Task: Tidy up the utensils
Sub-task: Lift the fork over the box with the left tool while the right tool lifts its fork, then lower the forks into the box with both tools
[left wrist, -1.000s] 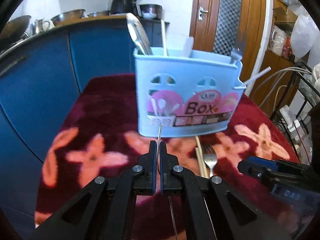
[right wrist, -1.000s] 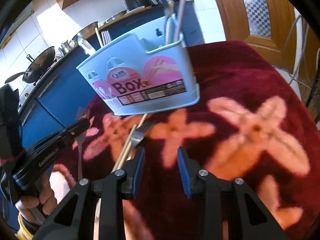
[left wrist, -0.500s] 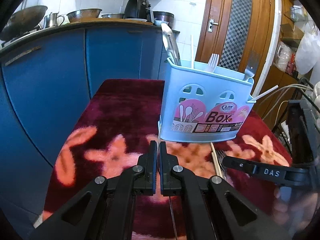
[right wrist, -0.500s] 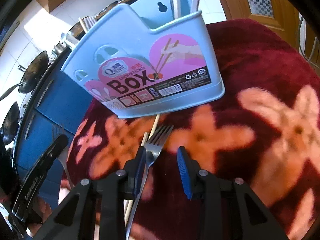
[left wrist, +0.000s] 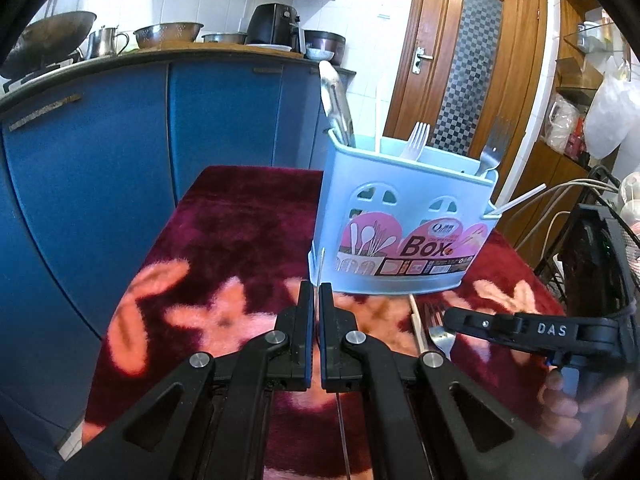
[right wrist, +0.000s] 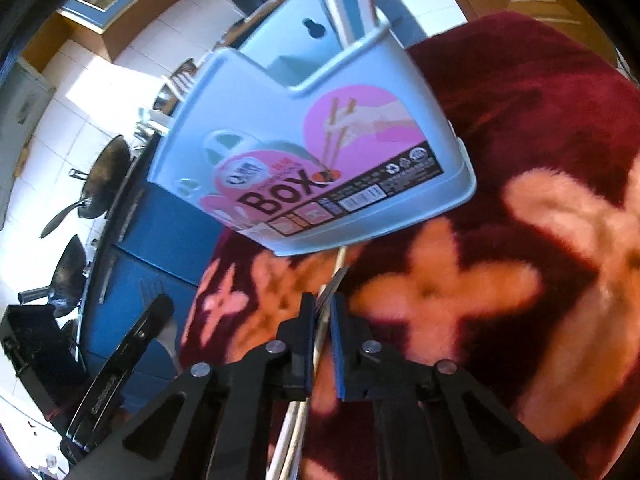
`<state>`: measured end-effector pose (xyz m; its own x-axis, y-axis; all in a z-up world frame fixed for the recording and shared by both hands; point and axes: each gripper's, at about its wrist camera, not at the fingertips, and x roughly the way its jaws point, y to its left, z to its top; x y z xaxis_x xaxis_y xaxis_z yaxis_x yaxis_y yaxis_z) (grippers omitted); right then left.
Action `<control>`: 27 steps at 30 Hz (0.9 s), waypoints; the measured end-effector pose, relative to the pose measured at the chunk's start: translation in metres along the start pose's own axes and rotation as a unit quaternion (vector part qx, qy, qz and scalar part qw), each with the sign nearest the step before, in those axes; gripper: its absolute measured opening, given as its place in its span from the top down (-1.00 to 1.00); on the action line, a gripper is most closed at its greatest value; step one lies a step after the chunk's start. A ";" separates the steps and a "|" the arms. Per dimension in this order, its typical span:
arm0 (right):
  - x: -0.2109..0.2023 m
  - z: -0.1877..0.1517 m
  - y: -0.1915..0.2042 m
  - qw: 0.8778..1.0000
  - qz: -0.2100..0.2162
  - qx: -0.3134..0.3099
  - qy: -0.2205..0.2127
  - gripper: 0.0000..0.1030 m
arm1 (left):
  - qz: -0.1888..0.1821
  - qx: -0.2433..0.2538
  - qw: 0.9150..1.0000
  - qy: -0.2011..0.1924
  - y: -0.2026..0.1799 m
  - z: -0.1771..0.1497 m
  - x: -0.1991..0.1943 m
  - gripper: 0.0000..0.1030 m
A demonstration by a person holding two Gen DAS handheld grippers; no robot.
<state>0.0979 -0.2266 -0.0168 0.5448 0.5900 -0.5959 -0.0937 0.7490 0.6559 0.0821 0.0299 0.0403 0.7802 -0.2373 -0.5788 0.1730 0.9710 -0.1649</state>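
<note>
1. The left gripper (left wrist: 315, 292) has its jaws pressed together on a thin metal utensil (left wrist: 318, 268) seen edge-on (which kind it is cannot be told).
2. That thin piece sticks out in front of the jaws, toward the left corner of the light blue box (left wrist: 404, 224).
3. The right gripper (right wrist: 322, 304) has just been closing, and now its jaws pinch a silver fork (right wrist: 332, 284) by the neck.
4. The fork's prongs point toward the bottom of the box, close to it.
5. In the left view the fork (left wrist: 438, 330) lies low on the dark red cloth (left wrist: 240, 216) with pink flowers.
6. A pale wooden chopstick (left wrist: 418, 328) lies just beside the fork on the cloth.
7. The box stands upright on the cloth and says "Box" on a pink label.
8. In the box stand a white fork (left wrist: 416, 142), a metal fork (left wrist: 494, 148) and a big metal handle (left wrist: 336, 108).
9. Blue cupboards (left wrist: 100, 152) are behind the table (pots and bowls sit on top).
</note>
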 end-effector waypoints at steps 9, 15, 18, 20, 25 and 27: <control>-0.044 -0.016 0.045 0.995 0.001 -0.075 -0.072 0.89 | -0.009 0.001 0.999 -0.044 -0.008 0.010 -0.030 1.00; -0.080 -0.020 0.073 0.982 -0.017 -0.123 -0.142 0.94 | -0.017 0.005 0.996 -0.083 -0.017 0.022 -0.056 1.00; -0.093 -0.017 0.082 0.976 -0.019 -0.135 -0.171 0.94 | -0.016 0.009 0.995 -0.096 -0.020 0.030 -0.064 1.00; -0.101 -0.014 0.086 0.973 -0.020 -0.140 -0.183 0.94 | -0.016 0.009 0.995 -0.101 -0.023 0.035 -0.068 1.00; -0.117 -0.003 0.094 0.966 -0.025 -0.152 -0.208 0.94 | -0.009 0.019 0.992 -0.121 -0.026 0.052 -0.073 1.00; -0.123 0.001 0.095 0.963 -0.027 -0.155 -0.218 0.94 | -0.005 0.024 0.991 -0.130 -0.027 0.060 -0.075 1.00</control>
<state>0.0233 -0.2281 0.1196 0.8480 0.4152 -0.3295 -0.2623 0.8689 0.4198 0.0549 0.0229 0.1367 0.9055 -0.2378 -0.3514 0.2050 0.9703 -0.1283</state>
